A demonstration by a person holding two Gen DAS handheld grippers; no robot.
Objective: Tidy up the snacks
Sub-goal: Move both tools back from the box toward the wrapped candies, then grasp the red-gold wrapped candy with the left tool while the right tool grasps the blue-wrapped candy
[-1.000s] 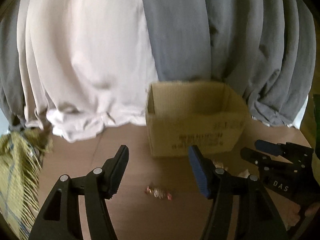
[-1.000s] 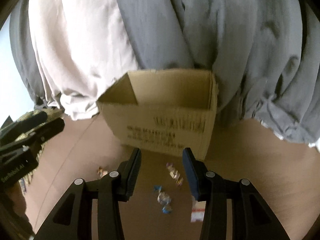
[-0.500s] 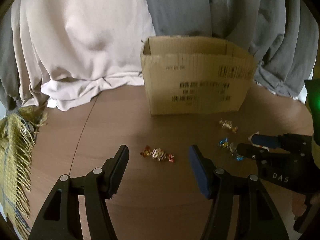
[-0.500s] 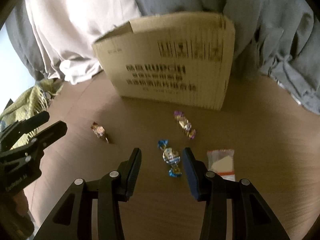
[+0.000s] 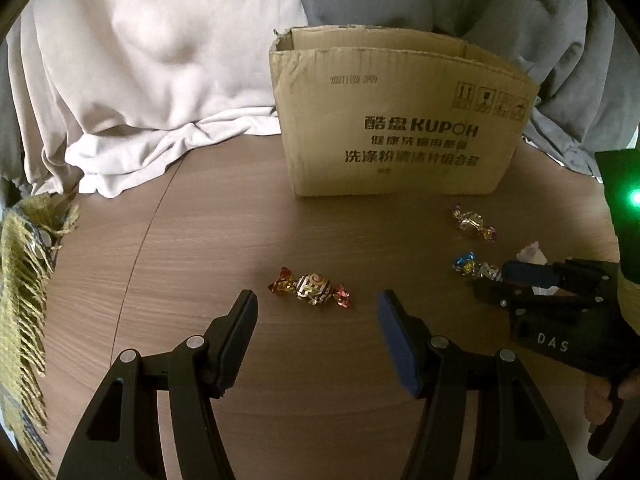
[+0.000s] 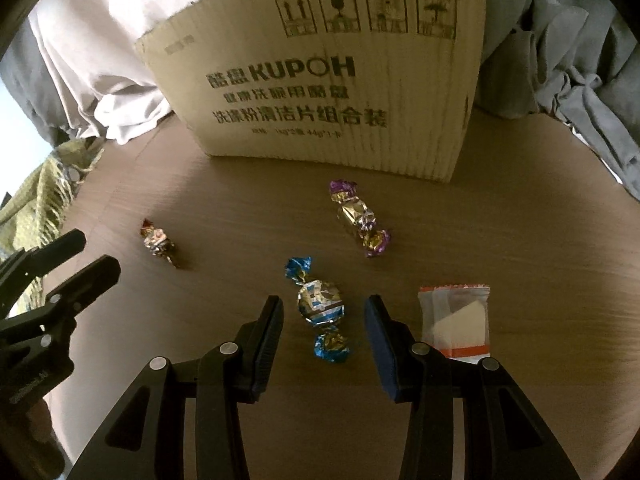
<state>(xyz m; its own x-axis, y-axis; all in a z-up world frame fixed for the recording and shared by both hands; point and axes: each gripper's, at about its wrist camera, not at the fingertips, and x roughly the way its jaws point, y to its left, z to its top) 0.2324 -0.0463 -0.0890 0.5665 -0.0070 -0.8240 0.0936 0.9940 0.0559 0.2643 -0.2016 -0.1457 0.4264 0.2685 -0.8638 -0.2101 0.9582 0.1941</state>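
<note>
- Both hand-held grippers have come down toward the brown wood-grain tabletop (image 5: 224,240) over the last second; the tall open-topped cardboard box with dark printed lettering (image 5: 400,120) looms far larger in each view than it did.
- Left gripper (image 5: 318,310): jaws apart and empty, poised just short of the red-and-gold foil-wrapped twist candy (image 5: 311,288), which lies crosswise ahead of the gap, not yet between the pads.
- Right gripper (image 6: 324,316): jaws apart at a narrower setting, flanking the blue-and-silver foil twist candy (image 6: 320,308); the pads do not seem to touch it yet.
- My read: this is the reach before a first pick, both hands at once, with every snack on the table in front of the box.
- Next move, as I judge it: the left needs to go a little further forward and down so the wrapper's round middle sits between its pads; the right looks ready to close. Crinkly foil ends could slip, so gripping the body is safer.
- Only the right view shows the clear plastic sachet with orange edges (image 6: 454,320) in full, just beside the right finger, and the purple-and-gold twist candy (image 6: 358,218) up close.
- Only the left view looks over the box's rim, though not to its floor, and catches a green indicator light (image 5: 634,198) at its right edge.
</note>
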